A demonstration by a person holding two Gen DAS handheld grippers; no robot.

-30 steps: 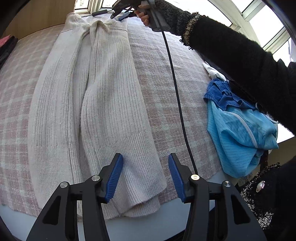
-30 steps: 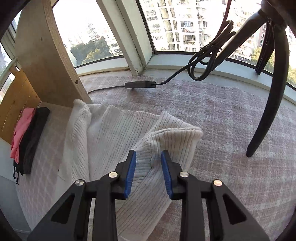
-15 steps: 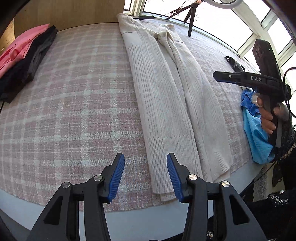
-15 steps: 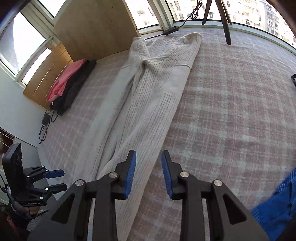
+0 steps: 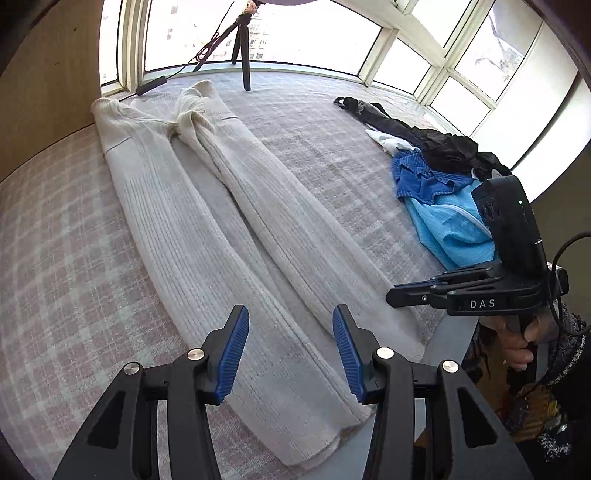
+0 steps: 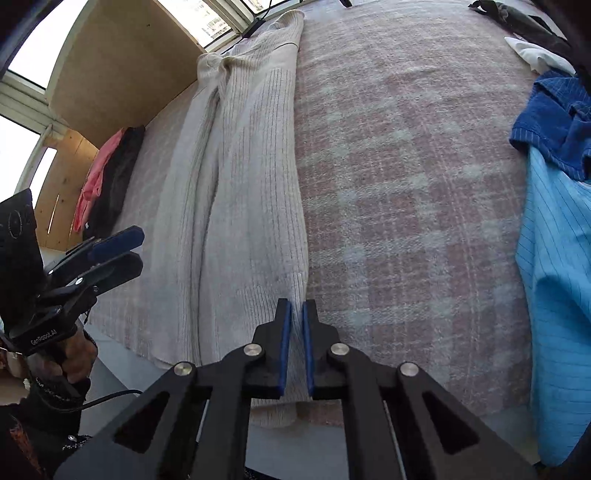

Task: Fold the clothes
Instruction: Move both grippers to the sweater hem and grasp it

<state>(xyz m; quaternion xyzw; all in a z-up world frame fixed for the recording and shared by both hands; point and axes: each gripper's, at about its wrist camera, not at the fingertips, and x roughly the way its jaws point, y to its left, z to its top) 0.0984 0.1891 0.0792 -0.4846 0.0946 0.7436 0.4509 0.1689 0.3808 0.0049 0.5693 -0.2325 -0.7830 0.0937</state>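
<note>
Wide bed (image 5: 74,258) under a pink-and-grey plaid blanket of coarse weave, set in a bay of tall windows (image 5: 314,33), wooden panel (image 6: 122,62) at the far end. Cream ribbed knit garment (image 5: 207,236) laid long and narrow down the middle, near hem at the bed's edge. Left gripper (image 5: 290,349) spread wide, empty, above that hem. Right gripper (image 6: 294,345) nearly closed over the knit's right edge (actual pinch on fabric impossible to tell). Crumpled blue clothes (image 5: 447,221) to the right; tripod (image 5: 242,48) by the glass.

Both wrist cams near-edge, sharing sweater (image 5: 207,236).
</note>
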